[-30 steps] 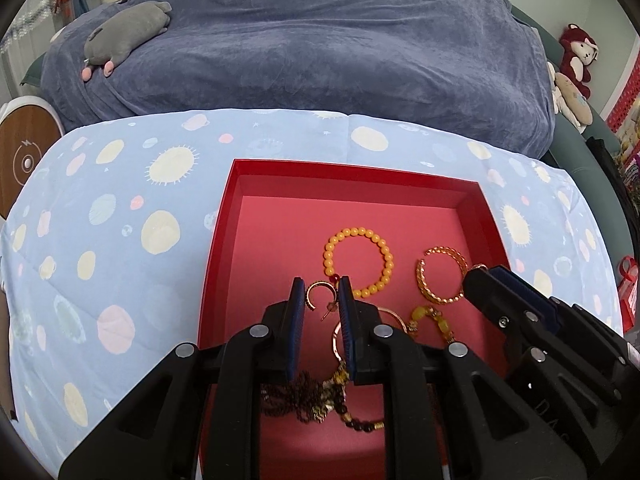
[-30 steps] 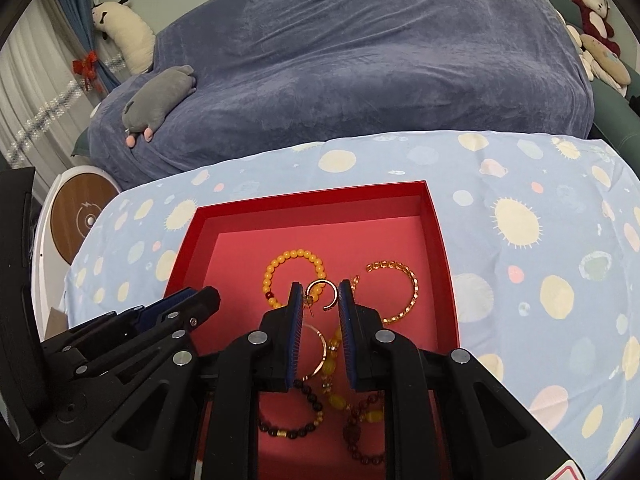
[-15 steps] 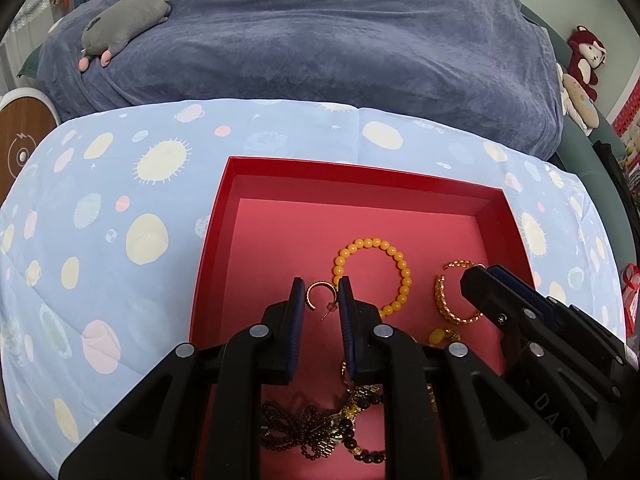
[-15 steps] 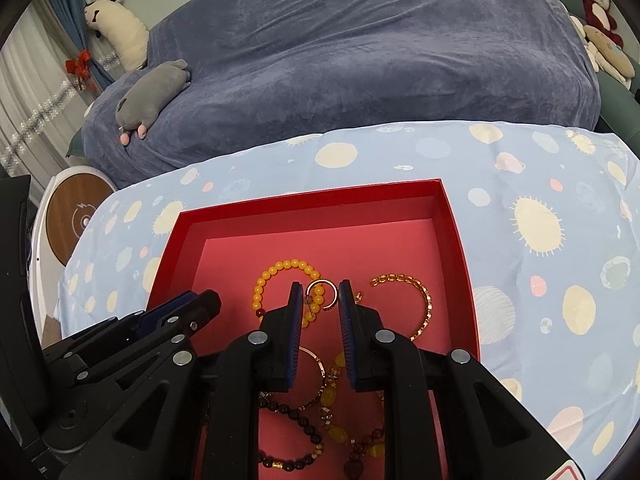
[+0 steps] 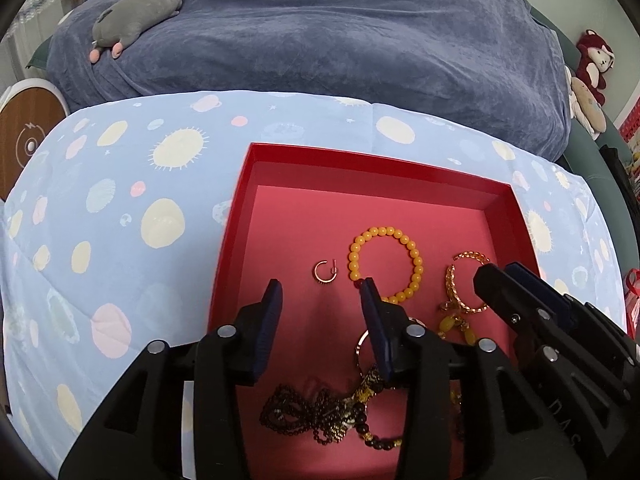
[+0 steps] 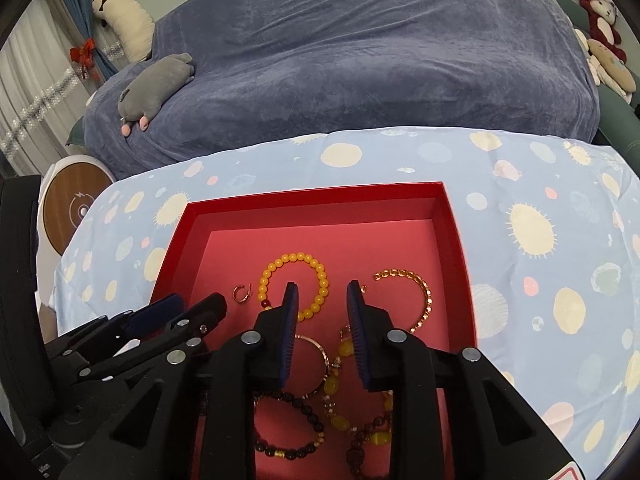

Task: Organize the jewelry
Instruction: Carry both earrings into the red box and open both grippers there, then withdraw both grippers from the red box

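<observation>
Right now I hold both grippers over the near part of the red tray [image 5: 240, 196], and neither carries anything: the left gripper [image 5: 322, 294] has its jaws spread wide, the right gripper [image 6: 322, 294] stands parted too. Beneath them lies a tangle of dark beaded strands [image 5: 304, 408] and yellow stones [image 6: 340, 384]. Farther in, the small gold hoop earring [image 5: 324, 272] rests loose on the tray floor, just beside the orange bead bracelet [image 5: 386, 262]. To its right sits the gold chain bangle [image 6: 416, 292]. Beyond the tray spreads the spotted blue cloth [image 5: 120, 184], then a dark blue blanket [image 5: 340, 32] with a grey plush toy [image 5: 136, 12].
</observation>
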`<state>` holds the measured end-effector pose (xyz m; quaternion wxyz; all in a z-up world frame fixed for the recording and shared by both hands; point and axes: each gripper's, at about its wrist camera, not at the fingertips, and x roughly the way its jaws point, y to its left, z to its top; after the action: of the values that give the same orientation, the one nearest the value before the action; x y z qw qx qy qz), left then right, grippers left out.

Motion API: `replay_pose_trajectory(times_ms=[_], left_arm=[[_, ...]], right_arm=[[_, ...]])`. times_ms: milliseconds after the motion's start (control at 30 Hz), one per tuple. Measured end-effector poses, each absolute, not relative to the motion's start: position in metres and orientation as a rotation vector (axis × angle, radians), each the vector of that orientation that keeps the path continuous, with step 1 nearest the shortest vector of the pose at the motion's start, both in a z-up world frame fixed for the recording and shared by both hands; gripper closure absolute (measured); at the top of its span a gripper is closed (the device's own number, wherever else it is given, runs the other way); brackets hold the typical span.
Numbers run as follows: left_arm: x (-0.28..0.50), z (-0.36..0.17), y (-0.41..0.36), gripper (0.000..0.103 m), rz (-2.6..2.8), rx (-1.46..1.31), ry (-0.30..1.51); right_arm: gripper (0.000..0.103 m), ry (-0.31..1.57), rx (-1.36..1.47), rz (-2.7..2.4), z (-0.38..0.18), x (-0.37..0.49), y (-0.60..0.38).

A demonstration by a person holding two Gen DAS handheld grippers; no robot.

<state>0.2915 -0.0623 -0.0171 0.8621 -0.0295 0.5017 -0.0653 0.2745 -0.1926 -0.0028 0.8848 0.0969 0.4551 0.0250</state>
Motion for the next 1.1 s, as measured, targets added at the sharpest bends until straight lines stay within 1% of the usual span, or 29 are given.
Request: replay_pose_trajectory(times_ms=[133,200,267,367,733,1100], left_arm=[[0.278,-0.007,-0.059,0.061,-0.135,-0.072,1.039],[0.270,-0.003,-0.058,0.061,-0.131,-0.073,1.034],[0.263,0.001,-0.056,0.061,-0.132,-0.083,1.034],[0.250,0.007,-0.054,0.058,-0.133,-0.085,1.027],[0.198,0.016,-0.050,0.057,-0.151,-0.071,1.017],[0.160,0.012,-0.050,0.057,-0.142,-0.051,1.027]], right_arm=[[0.073,0.940,0.208,0.051,0.005,0.260,-0.193],[0.069,0.935,0.209,0.038,0.009,0.252,-0.194],[0.061,0.930,0.211,0.025,0.013,0.244,-0.195],[0.056,0.922,0.220,0.012,0.017,0.229,-0.198],[0.056,0.916,0.227,-0.006,0.026,0.177,-0.196],[0.056,0.928,0.212,-0.020,0.022,0.139,-0.192]])
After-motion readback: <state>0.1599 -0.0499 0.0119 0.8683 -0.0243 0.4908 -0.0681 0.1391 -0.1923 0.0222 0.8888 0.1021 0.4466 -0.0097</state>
